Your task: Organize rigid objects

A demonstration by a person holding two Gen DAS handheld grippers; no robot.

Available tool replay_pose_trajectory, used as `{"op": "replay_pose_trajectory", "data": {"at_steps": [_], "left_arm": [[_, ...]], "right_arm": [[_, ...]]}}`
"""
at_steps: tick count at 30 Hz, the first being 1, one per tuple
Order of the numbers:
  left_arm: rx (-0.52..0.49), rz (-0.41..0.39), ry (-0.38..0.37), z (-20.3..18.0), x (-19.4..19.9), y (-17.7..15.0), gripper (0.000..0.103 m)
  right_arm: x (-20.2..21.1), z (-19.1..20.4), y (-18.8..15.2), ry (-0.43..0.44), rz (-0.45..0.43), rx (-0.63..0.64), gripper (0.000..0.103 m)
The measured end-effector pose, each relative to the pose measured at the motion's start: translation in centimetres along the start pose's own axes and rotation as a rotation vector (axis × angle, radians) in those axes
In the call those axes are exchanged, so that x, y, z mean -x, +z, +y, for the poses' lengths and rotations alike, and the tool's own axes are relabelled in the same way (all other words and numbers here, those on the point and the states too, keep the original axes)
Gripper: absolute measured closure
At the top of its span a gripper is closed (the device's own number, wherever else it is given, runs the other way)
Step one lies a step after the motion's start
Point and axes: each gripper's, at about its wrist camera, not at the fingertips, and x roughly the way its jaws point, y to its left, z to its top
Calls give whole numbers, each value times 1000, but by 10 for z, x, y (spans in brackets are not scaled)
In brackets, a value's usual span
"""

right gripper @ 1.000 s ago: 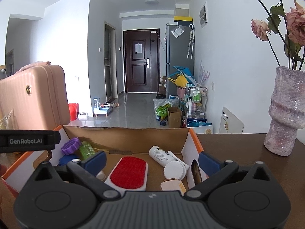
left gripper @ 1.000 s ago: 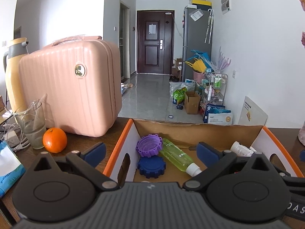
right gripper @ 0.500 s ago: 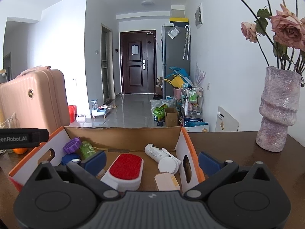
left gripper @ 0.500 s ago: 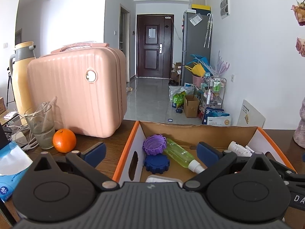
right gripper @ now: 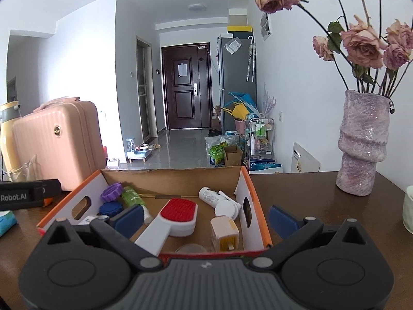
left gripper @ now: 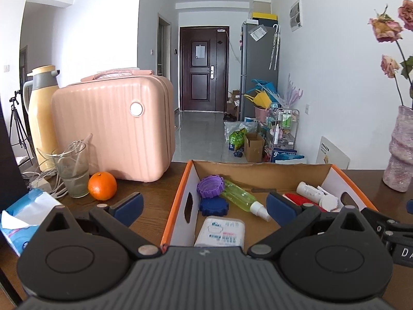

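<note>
I read both grippers, left [left gripper: 204,205] and right [right gripper: 205,217], as empty, fingers spread. The cardboard box [right gripper: 254,201] holds the items; sorting appears nearly complete.

On the brown table [left gripper: 155,196] we see a pink suitcase [left gripper: 113,134] standing upright, with a yellow thermos [left gripper: 41,113] behind its left side. A glass cup [left gripper: 72,170] and an orange [left gripper: 102,186] sit just in front of it. At far right stands a mottled pink vase [right gripper: 364,142] holding dried roses [right gripper: 361,44].
</note>
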Motion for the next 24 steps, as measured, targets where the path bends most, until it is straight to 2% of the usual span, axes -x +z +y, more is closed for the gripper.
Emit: {"op": "replay_pose_trajectory", "data": {"at_steps": [10, 24], "left_arm": [[-16, -24, -10, 9, 57, -16, 0], [-36, -84, -34, 19, 139, -46, 0]], "right_arm": [[56, 6, -13, 13, -10, 0, 0], [150, 21, -44, 42, -73, 17, 0]]}}
